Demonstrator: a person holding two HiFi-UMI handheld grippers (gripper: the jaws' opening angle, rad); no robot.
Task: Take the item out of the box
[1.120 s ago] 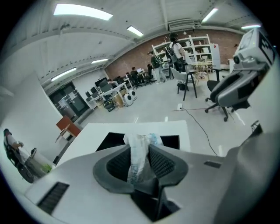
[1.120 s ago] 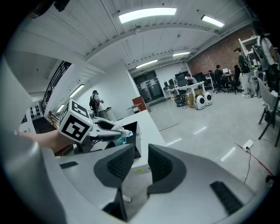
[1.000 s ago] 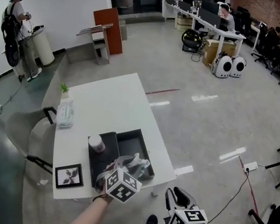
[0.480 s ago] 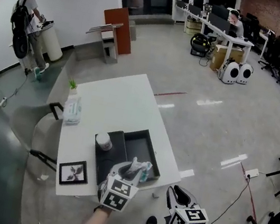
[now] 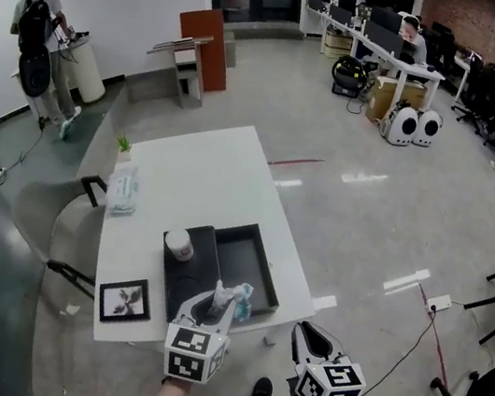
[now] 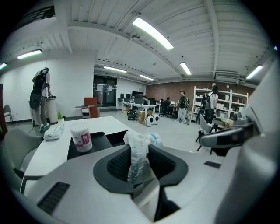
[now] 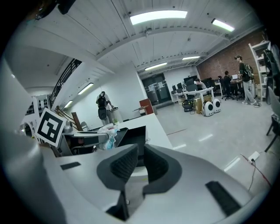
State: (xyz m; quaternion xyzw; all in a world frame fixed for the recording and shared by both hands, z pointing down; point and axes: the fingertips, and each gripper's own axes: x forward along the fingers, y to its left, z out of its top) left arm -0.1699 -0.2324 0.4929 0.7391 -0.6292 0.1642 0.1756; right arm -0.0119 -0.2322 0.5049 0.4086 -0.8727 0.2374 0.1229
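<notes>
An open black box (image 5: 253, 262) sits near the front edge of the white table (image 5: 195, 174). In the head view my left gripper (image 5: 217, 305) hangs over the box's near rim, shut on a crumpled white and blue packet (image 5: 234, 296). The left gripper view shows that packet (image 6: 139, 146) pinched upright between the pads of the left gripper (image 6: 140, 162). My right gripper (image 5: 304, 337) hovers off the table's front right corner. Its jaws are closing, and in the right gripper view the right gripper (image 7: 139, 164) has only a narrow gap with nothing in it.
A cotton swab jar (image 5: 180, 244) stands on the black lid (image 5: 185, 271) left of the box. A framed picture (image 5: 124, 301), a tissue pack (image 5: 122, 191) and a small plant (image 5: 124, 144) sit along the table's left side. A grey chair (image 5: 62, 226) stands at the left.
My left gripper has drawn back toward me with the packet, from inside the box to above its near rim. The right gripper has stayed off the table's corner.
</notes>
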